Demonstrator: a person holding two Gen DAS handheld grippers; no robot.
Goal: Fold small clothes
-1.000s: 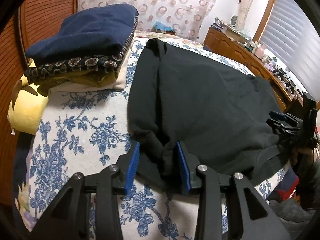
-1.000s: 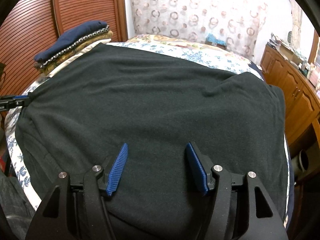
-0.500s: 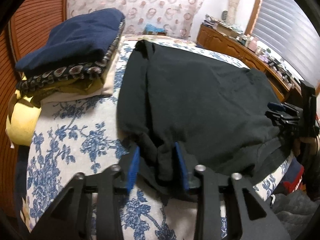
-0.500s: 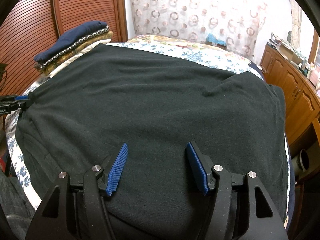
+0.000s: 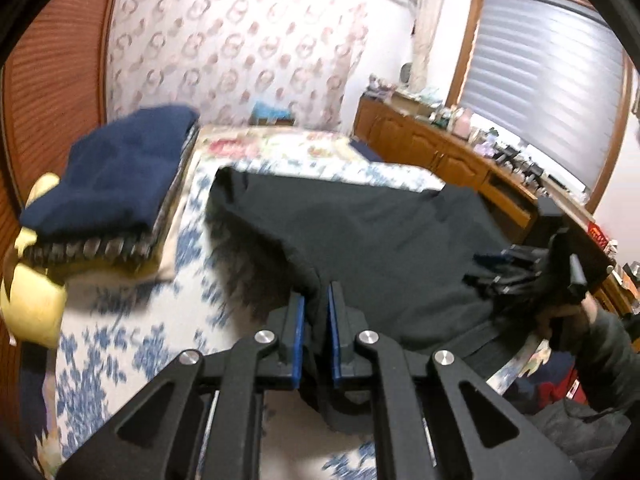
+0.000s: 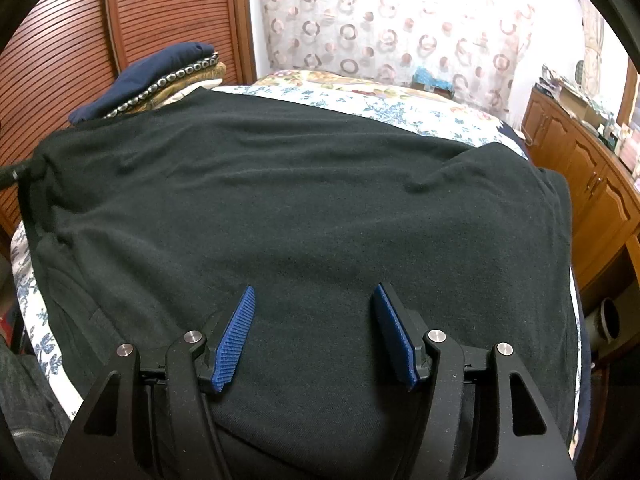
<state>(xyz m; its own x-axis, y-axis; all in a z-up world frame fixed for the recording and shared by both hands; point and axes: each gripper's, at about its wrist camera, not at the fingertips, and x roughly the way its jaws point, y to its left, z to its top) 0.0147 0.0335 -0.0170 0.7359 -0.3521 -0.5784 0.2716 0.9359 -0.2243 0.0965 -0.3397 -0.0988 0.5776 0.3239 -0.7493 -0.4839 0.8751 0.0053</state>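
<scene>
While the dark garment (image 6: 304, 208) is lying spread across the flower-printed bed (image 5: 132, 332), I am pinching its near left edge in my left hand-held gripper (image 5: 316, 320); the two blue pads (image 5: 297, 340) are pressing almost together with a bunched fold of the cloth between them, and the fabric is rising from the bed towards that grip; the left view is blurred, so the finer creases are hard to make out. My right hand-held gripper (image 6: 316, 332) is standing wide apart over the near hem of the garment; its blue pads (image 6: 236, 340) are holding nothing, and I cannot tell whether their tips are touching the cloth or hovering just above it. In the left view the right hand-held gripper (image 5: 520, 272) is showing at the garment's far side, by the bed's edge. A stack of folded clothes (image 5: 116, 196), navy on top, is sitting on the bed just beside the garment's far left corner; a wooden cabinet (image 6: 592, 184) is standing along the right.
</scene>
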